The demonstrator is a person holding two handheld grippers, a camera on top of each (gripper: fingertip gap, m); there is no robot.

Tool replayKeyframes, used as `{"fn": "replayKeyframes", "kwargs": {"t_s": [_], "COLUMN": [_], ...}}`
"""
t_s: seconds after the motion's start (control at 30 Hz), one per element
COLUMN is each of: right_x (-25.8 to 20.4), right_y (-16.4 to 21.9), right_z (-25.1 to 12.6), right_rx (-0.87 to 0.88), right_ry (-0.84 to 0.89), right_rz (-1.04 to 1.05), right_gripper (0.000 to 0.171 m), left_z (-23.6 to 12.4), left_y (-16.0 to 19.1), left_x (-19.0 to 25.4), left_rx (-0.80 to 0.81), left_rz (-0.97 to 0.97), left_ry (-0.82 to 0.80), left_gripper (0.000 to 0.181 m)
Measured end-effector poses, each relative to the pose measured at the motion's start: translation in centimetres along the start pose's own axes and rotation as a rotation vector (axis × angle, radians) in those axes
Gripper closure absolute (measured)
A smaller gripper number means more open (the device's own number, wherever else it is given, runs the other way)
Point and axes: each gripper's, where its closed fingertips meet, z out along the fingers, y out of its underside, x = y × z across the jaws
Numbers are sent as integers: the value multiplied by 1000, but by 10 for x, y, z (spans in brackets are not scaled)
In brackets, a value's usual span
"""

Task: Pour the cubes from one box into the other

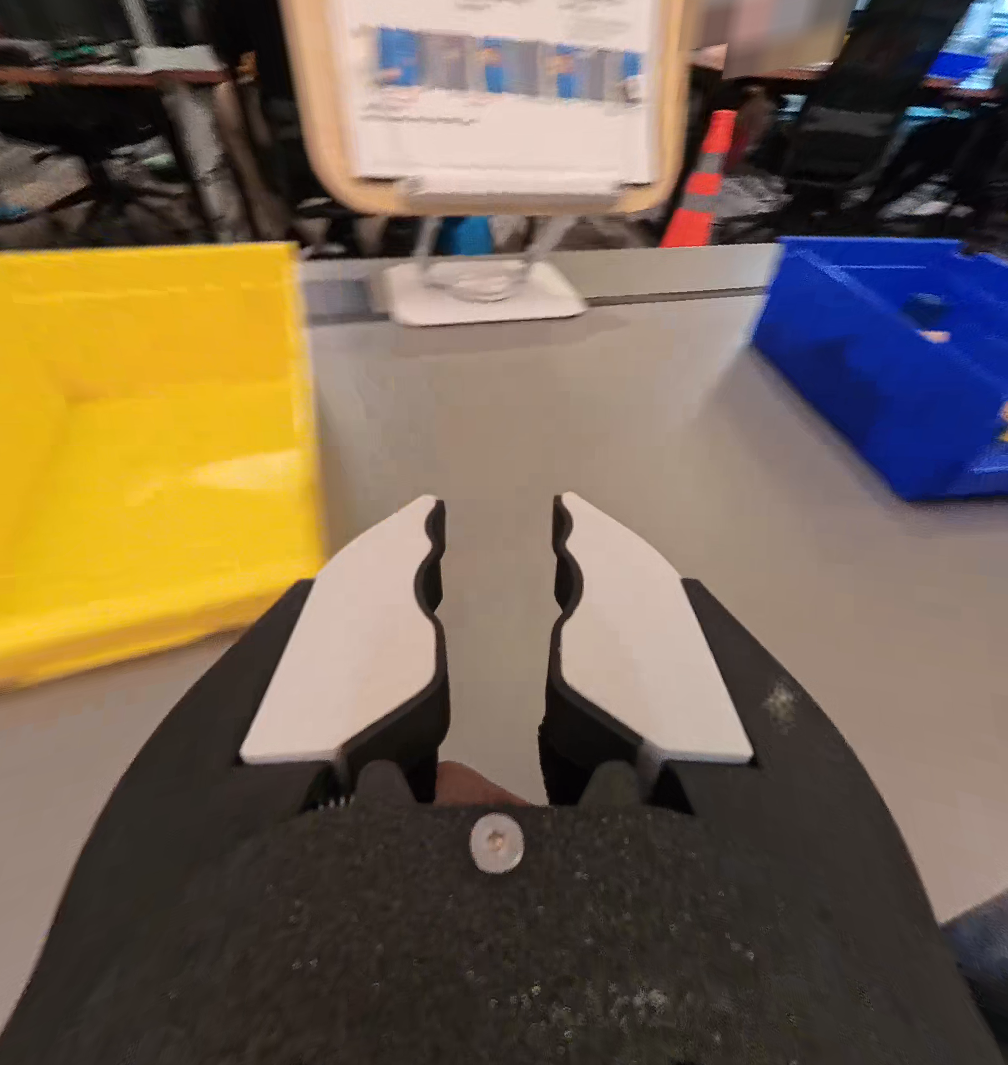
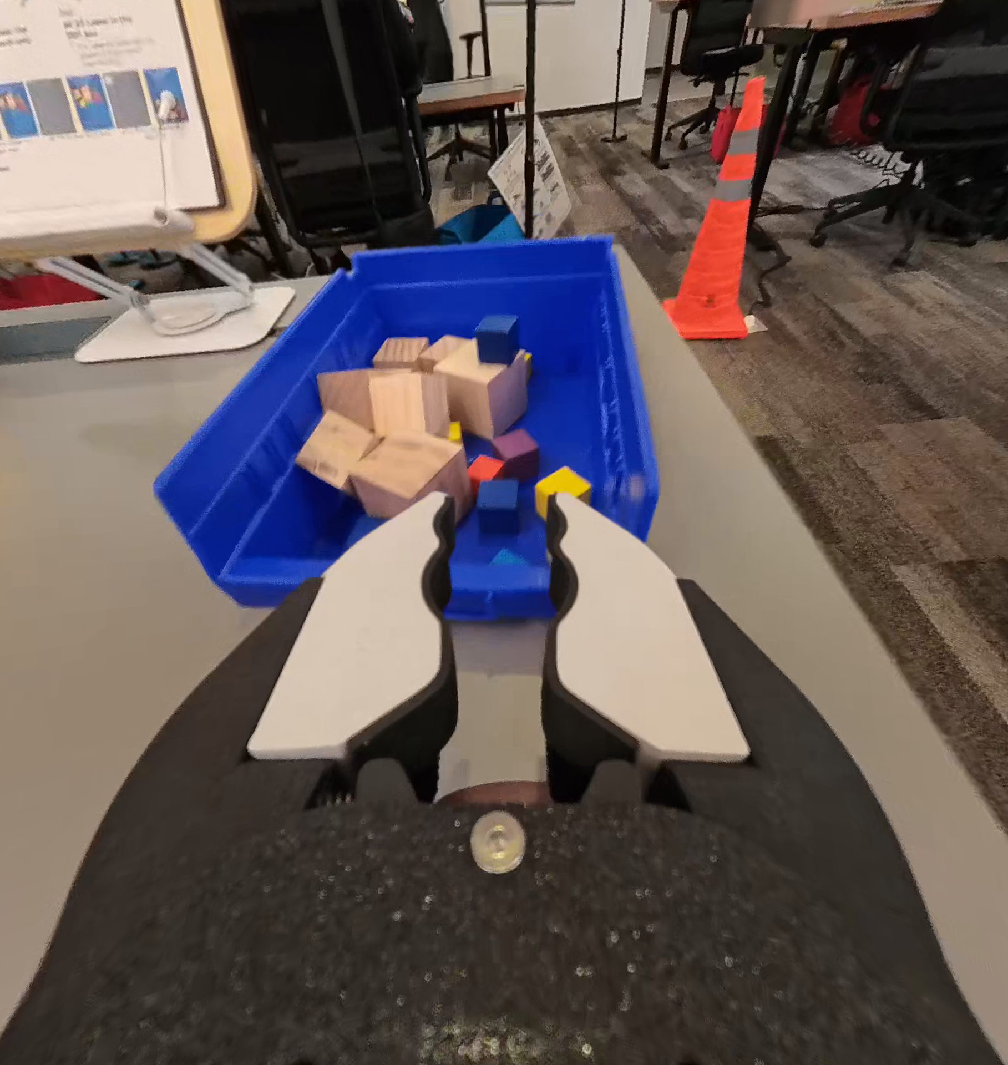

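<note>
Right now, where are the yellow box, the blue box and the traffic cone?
yellow box (image 1: 132,438): left wrist view, inner floor.
blue box (image 2: 570,403): right wrist view, bare floor inside.
traffic cone (image 2: 720,242): right wrist view, orange body.

Each rough, speckled black left gripper (image 1: 498,507) and right gripper (image 2: 498,504) body carries two pale grey, wavy-edged fingers (image 1: 369,634) with black inner pads, plus a silver screw (image 1: 497,843) at lower centre.

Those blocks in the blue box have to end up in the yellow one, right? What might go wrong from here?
Three risks, as I see it. The blue box sits close to the table edge, so a clumsy grab could push it off. The wooden cubes are piled loosely with a small blue cube on top, so tilting may spill some. The right gripper is open and holds nothing, so a poor grip on the rim could slip.
</note>
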Motion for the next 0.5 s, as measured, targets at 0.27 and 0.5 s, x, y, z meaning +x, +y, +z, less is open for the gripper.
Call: {"fn": "replayKeyframes", "kwargs": {"t_s": [0.27, 0.5], "right_x": [49, 50], "right_y": [1, 41], "right_z": [38, 69], "right_rx": [-51, -169], "right_ry": [131, 40], "right_rz": [-26, -2], "right_gripper": [137, 129], "left_z": [115, 199], "left_y": [5, 41], "left_x": [251, 317], "left_rx": [-85, -206], "left_rz": [132, -2], "left_ry": [243, 179], "left_gripper": [135, 141]}}
